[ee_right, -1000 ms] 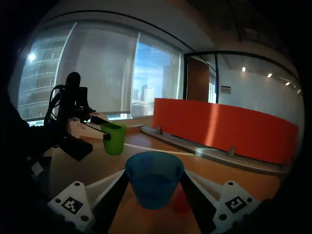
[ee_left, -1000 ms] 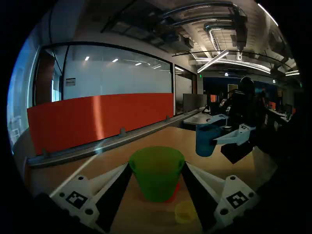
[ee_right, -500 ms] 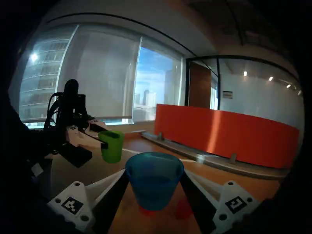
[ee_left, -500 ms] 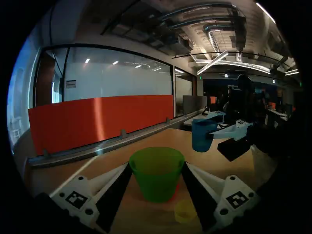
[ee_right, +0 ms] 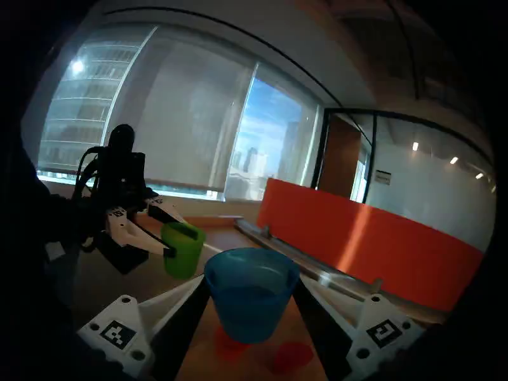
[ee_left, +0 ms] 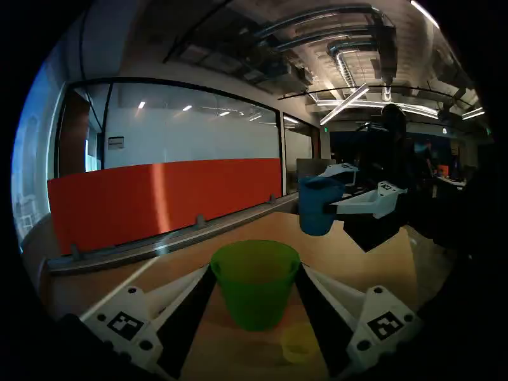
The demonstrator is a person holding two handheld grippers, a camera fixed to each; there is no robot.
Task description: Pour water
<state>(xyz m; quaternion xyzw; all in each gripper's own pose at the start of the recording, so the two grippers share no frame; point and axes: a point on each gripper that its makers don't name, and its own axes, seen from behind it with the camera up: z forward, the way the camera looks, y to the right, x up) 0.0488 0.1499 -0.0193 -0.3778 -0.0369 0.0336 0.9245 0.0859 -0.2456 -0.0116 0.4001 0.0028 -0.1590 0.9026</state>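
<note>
Wooden worktop (ee_left: 374,254) under everything, orange partition (ee_left: 159,197) along its far edge, and nothing standing between the two cups that I can see. My right tongs (ee_right: 251,289) are clamped on the blue cup (ee_right: 251,308), upright, looks like there's water in it. My left tongs (ee_left: 255,274) are clamped on the green cup (ee_left: 255,298), also upright. From the left gripper view the blue cup hangs up and to the right of the green cup, apart from it. I reckon it has to come over the green rim before tipping, or it'll spill. Small stuff: a yellow disc (ee_left: 300,343) and red discs (ee_right: 289,355) on the worktop below.
</note>
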